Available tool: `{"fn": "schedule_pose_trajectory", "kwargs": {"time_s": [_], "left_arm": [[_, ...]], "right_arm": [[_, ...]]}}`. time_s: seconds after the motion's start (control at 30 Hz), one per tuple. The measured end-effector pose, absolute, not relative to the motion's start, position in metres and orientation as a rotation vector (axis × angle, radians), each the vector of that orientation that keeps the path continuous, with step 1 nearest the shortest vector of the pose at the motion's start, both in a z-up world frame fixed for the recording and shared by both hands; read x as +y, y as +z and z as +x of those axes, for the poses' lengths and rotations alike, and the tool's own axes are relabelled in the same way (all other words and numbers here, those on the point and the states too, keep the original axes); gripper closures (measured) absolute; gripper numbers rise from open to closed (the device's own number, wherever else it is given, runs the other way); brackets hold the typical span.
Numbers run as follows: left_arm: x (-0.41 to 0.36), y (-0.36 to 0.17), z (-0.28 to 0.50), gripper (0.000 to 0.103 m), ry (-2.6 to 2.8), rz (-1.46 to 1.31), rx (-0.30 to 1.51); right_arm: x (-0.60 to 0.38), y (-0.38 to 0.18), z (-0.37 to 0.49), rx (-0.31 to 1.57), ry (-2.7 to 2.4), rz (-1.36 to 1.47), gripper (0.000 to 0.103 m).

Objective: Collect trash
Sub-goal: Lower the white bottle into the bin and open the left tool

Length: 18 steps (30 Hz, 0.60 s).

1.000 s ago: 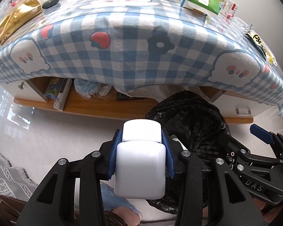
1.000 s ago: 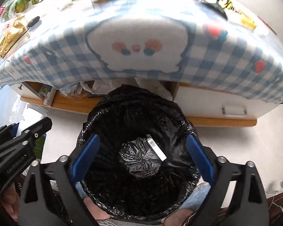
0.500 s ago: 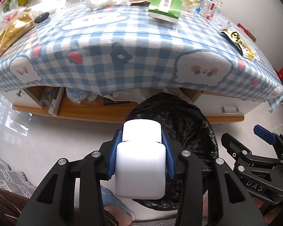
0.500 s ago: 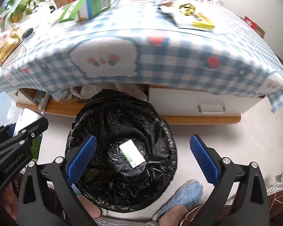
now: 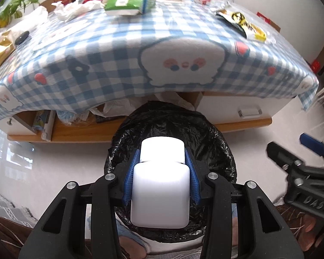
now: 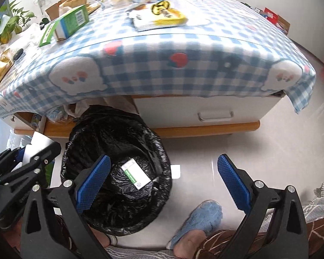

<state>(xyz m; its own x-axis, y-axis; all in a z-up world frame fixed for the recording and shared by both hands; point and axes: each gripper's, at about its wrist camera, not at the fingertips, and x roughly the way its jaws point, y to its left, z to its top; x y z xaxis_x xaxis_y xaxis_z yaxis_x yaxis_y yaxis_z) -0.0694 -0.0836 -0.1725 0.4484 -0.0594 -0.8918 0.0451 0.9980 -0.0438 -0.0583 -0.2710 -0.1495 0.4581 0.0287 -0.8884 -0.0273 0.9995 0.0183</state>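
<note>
Left gripper (image 5: 161, 172) clenched on white bottle (image 5: 159, 192), poised over black-lined bin (image 5: 172, 125) on the floor below the checked surface (image 5: 118, 49). Small white-and-green box (image 6: 136, 173) lying at the bin's bottom. Right gripper (image 6: 164, 181) released, empty, just right of the bin.

Both wrist views downward, sharing bin (image 5: 209, 133).

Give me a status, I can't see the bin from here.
Left tool shut on white bottle, above black-lined bin. Right tool open, empty. One small box in bin. Nothing blocking the drop.
</note>
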Motion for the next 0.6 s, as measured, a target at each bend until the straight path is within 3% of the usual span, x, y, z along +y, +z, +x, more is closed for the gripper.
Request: {"fn": "schedule_pose_trajectory", "kwargs": {"time_s": [0.6], "left_arm": [[-0.102,-0.228,-0.043,0.063,-0.102,-0.016,1.185]], "right_arm": [[-0.307,-0.206,-0.032,1.179,-0.046,0.06,0.008]]}}
